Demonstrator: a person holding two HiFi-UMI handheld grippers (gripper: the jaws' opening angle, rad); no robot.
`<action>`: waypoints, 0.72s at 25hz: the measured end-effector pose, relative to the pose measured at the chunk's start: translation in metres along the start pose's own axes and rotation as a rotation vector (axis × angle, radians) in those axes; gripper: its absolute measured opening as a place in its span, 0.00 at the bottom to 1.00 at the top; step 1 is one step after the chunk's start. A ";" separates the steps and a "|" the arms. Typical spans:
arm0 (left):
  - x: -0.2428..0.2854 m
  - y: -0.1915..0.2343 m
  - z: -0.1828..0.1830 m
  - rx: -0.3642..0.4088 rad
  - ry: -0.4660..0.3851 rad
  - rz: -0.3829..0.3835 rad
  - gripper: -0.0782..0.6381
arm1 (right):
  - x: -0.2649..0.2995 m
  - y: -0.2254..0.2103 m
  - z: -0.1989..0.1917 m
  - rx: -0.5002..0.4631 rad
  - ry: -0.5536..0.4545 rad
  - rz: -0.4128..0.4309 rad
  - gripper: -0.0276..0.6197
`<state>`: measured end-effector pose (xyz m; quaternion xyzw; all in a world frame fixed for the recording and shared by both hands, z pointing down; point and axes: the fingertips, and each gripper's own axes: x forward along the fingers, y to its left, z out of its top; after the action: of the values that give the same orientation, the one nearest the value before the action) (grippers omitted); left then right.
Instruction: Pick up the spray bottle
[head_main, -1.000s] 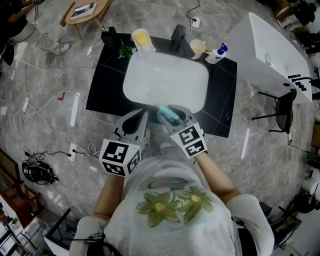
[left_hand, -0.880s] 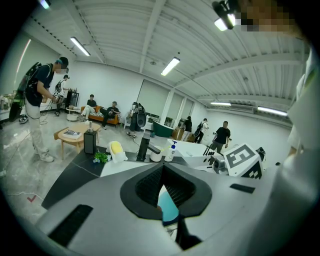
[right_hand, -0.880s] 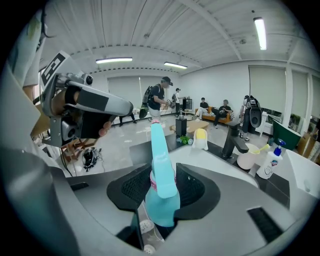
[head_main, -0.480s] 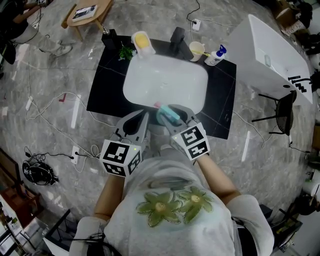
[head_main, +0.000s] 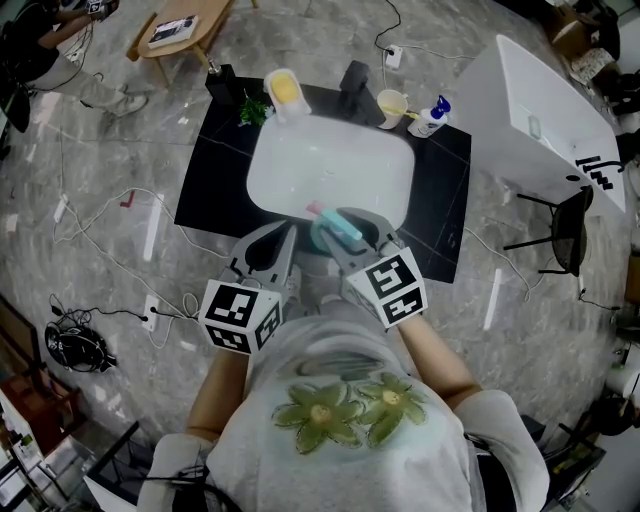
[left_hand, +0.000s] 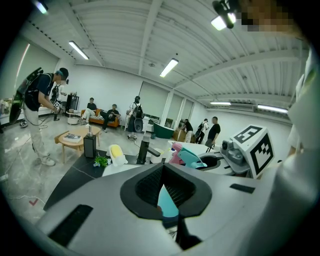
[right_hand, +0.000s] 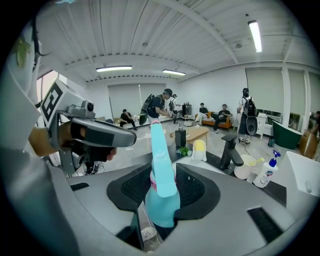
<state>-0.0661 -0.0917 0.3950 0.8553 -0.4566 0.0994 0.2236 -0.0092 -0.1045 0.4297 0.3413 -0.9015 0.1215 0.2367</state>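
My jaws are black; the spray bottle is turquoise with a pink collar; white sink, black tabletop

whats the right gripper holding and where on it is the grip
The right gripper holds the teal spray bottle, jaws closed on its neck and shoulder, about level with the pink collar.

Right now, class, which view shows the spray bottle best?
The right gripper view: the spray bottle fills the centre, its teal body and long trigger head clamped between the jaws. The head view shows it small, from above. The left gripper view catches only its pink-and-teal head, off to the right.
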 end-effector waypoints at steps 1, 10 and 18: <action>0.000 0.000 0.000 0.000 0.000 0.001 0.12 | -0.002 0.001 0.003 -0.001 -0.003 0.003 0.28; 0.001 -0.006 0.000 0.000 -0.003 0.000 0.12 | -0.017 0.003 0.024 -0.028 -0.046 0.004 0.28; 0.001 -0.012 -0.001 0.001 -0.009 0.004 0.12 | -0.037 0.008 0.044 -0.059 -0.086 0.017 0.28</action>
<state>-0.0558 -0.0864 0.3923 0.8550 -0.4593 0.0965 0.2208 -0.0056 -0.0941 0.3724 0.3313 -0.9170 0.0818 0.2066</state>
